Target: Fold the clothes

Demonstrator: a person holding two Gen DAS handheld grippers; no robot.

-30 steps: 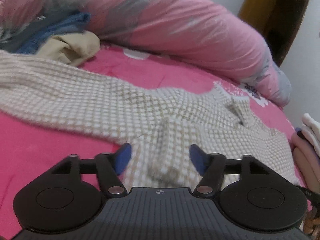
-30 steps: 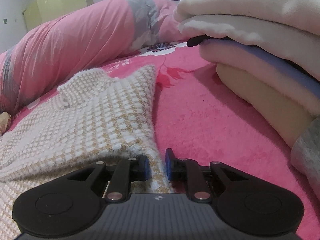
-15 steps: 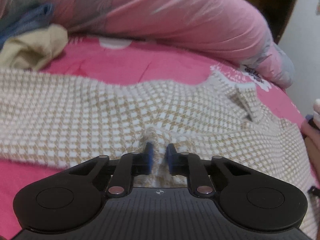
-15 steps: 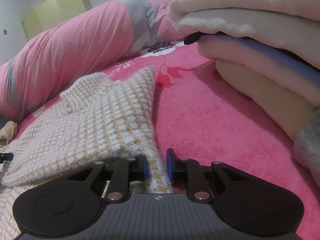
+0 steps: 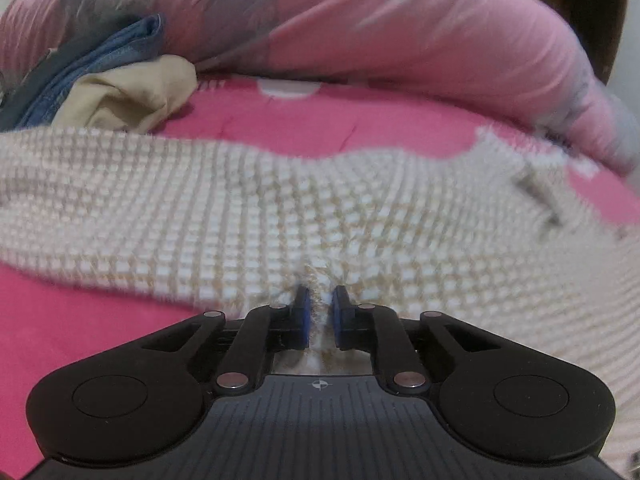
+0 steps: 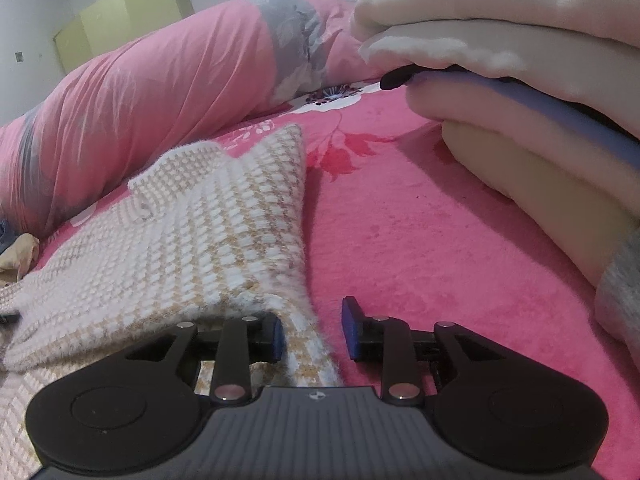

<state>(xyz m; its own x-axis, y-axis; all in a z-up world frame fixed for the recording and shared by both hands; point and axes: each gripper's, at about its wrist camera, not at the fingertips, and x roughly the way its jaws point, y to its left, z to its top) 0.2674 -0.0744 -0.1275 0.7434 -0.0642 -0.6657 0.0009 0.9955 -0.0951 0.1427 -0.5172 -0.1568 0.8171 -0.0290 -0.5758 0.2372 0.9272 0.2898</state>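
Observation:
A cream and tan checked knit sweater (image 5: pixel 280 208) lies spread on the pink bed cover (image 5: pixel 80 320). In the left wrist view my left gripper (image 5: pixel 319 312) is shut on a pinched ridge of the sweater's fabric, which bunches between the blue pads. In the right wrist view the sweater (image 6: pixel 192 232) lies folded over itself with its edge running toward the camera. My right gripper (image 6: pixel 314 330) stands open, its jaws apart, and the sweater's edge lies loosely in the gap near the left pad.
A stack of folded clothes (image 6: pixel 520 92) rises at the right, close to my right gripper. A rolled pink and grey duvet (image 5: pixel 400 40) runs along the far side. Unfolded jeans (image 5: pixel 100 56) and a beige garment (image 5: pixel 136 96) lie at the far left. A yellow-green wardrobe (image 6: pixel 120 20) stands behind.
My left gripper closed on a ridge of the sweater and keeps hold of it. My right gripper, shut on the sweater's edge before, has opened and let it go.

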